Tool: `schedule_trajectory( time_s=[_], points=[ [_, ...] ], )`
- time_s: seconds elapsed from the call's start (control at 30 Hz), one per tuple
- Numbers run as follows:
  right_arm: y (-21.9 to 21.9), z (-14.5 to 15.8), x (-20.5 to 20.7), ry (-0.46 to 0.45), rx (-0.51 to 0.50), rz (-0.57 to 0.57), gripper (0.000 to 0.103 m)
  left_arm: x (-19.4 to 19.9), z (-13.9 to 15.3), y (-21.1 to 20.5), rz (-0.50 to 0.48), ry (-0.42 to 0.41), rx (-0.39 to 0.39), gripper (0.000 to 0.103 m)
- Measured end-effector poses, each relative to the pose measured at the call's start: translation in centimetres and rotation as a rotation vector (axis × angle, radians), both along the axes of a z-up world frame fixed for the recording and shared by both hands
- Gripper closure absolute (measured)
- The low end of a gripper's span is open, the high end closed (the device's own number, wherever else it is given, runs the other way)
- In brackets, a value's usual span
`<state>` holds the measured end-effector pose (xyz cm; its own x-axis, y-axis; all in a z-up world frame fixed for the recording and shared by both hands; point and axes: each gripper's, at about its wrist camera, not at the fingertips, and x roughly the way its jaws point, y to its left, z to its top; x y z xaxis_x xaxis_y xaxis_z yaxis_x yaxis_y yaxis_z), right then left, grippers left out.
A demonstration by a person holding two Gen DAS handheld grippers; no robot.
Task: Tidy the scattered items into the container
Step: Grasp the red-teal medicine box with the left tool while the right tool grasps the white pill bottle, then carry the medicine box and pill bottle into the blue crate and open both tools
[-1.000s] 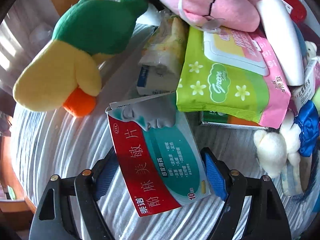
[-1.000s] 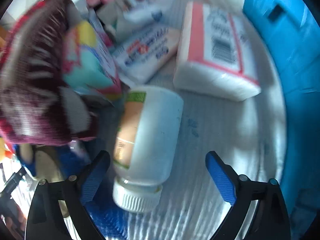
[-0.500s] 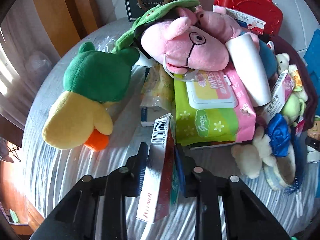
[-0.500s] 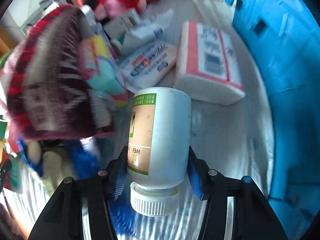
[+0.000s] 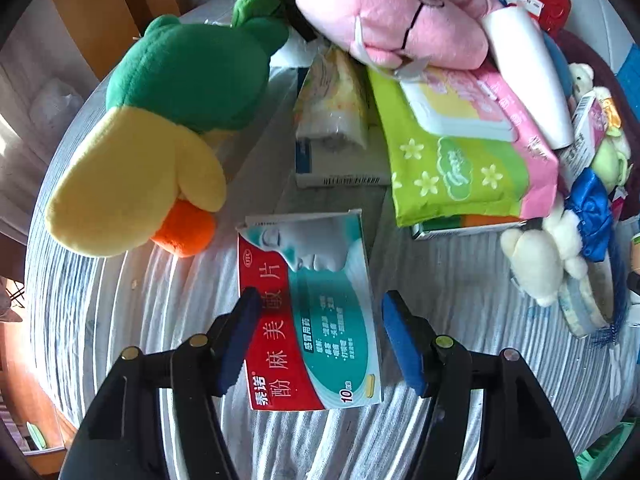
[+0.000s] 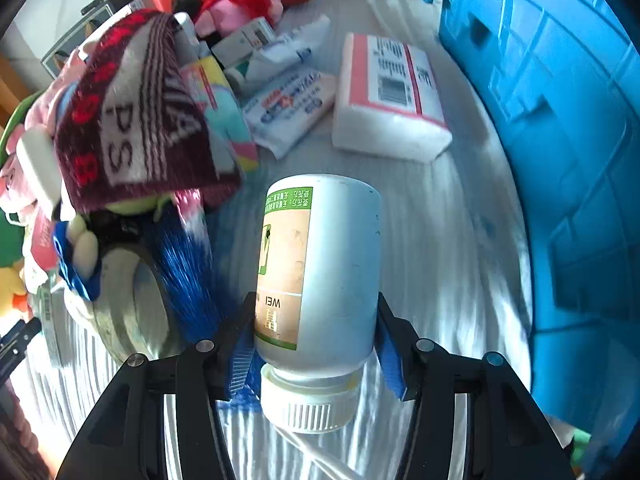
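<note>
Scattered items: two in play, the rest heaped on the striped grey-white cloth surface (image 5: 460, 280).

Right tool (image 6: 316, 344) pinches a white plastic bottle with a tan-and-green label (image 6: 320, 264) by its lower body, just above the ribbed white cap (image 6: 308, 404). Cap sits toward the tool, base points away. Pads press both sides and the bottle looks clear of the surface. Gripping near the cap leaves most of the body sticking out ahead, probably fine for a light bottle. Blue plastic container (image 6: 560, 140) is to the right of this tool, its wall close by, so the carry should be short.

Left tool (image 5: 316, 336) is spread and its jaws are opening. A flat red-and-teal cardboard medicine box (image 5: 312, 320) lies between them, face up on the surface. Left blue pad (image 5: 240, 332) overlaps the box's red edge; whether it touches I cannot tell. Right pad stands clear of the teal edge. No pinch on it.

Ahead of the left tool: green-and-yellow plush duck (image 5: 160, 128) up-left, green-and-pink wet-wipes pack (image 5: 460, 152) up-right with a pink plush pig (image 5: 392, 16) on top.

Judgement: bottle goes in next; the box needs re-gripping, likely by its edges since it lies flat.
</note>
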<state>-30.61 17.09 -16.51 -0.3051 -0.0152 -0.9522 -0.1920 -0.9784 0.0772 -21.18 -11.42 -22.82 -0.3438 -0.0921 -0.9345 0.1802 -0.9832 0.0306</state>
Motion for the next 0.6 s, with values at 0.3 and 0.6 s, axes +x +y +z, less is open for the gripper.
schedule_trajectory(
  time_s=[0.3, 0.6],
  points=[
    [0.8, -0.8, 0.7, -0.028, 0.007, 0.002, 0.05, 1.2, -1.0, 1.1, 0.016, -0.023, 0.014, 0.027],
    [0.3, 2.1, 1.6, 0.043, 0.051, 0.015, 0.05, 5.1, 5.4, 4.6, -0.026, 0.133, -0.033, 0.033]
  ],
)
